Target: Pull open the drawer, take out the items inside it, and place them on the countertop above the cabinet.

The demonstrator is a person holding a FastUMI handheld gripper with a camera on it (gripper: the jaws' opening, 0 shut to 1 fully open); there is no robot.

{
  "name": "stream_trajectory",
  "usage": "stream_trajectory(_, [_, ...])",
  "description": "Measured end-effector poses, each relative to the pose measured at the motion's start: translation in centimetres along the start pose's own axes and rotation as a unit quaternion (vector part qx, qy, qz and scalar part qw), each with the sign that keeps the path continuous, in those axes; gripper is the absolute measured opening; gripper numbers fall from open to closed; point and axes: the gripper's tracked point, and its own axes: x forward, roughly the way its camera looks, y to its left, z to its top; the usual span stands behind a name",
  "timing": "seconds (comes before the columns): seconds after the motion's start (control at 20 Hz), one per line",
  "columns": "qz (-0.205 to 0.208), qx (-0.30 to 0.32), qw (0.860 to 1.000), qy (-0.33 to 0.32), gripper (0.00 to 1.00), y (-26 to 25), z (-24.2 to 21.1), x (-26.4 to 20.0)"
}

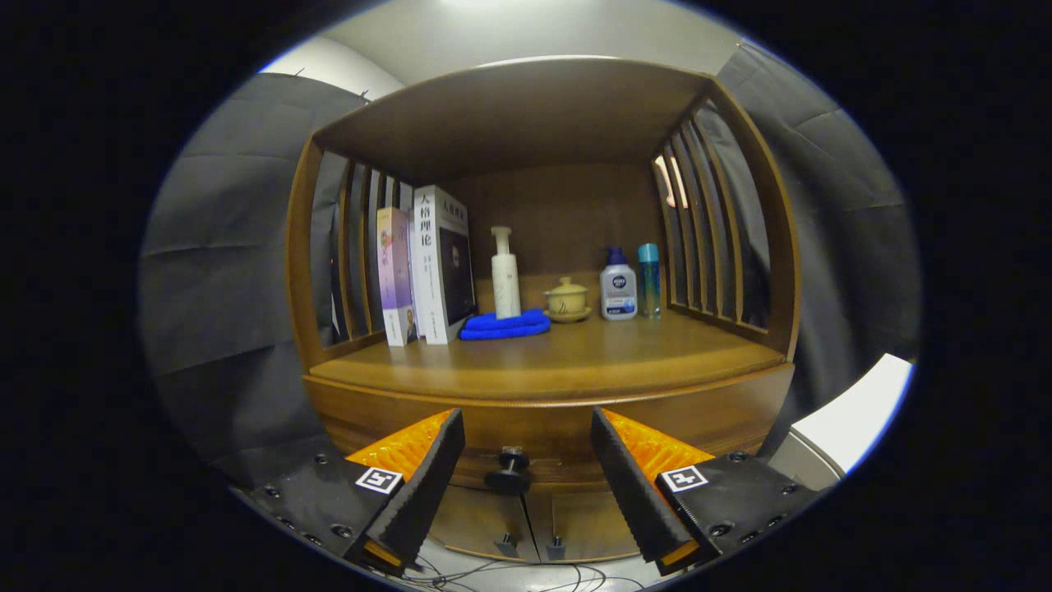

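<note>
At lower centre the gripper [526, 460] stands wide open, holding nothing, its fingers flanking the small dark knob [509, 473] of the closed drawer [542, 427], likely stiff and heavy, best gripped there

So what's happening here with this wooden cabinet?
A hand-held set of tongs is lined up on the drawer knob at the front of the wooden cabinet. The tongs are open, one finger on each side of the knob, not yet gripping it. The drawer looks closed. On the countertop above stand two books, a pump bottle, a blue cloth, a lidded cup and two more bottles.
</note>
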Motion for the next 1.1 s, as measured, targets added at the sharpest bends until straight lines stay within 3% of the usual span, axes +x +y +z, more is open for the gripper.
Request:
stream_trajectory(0.55, [0.017,-0.002,0.997,0.079,0.96,1.5,-6.9,3.0])
stream_trajectory(1.1, [0.009,-0.030,0.996,0.078,0.41,1.4,-7.9,3.1])
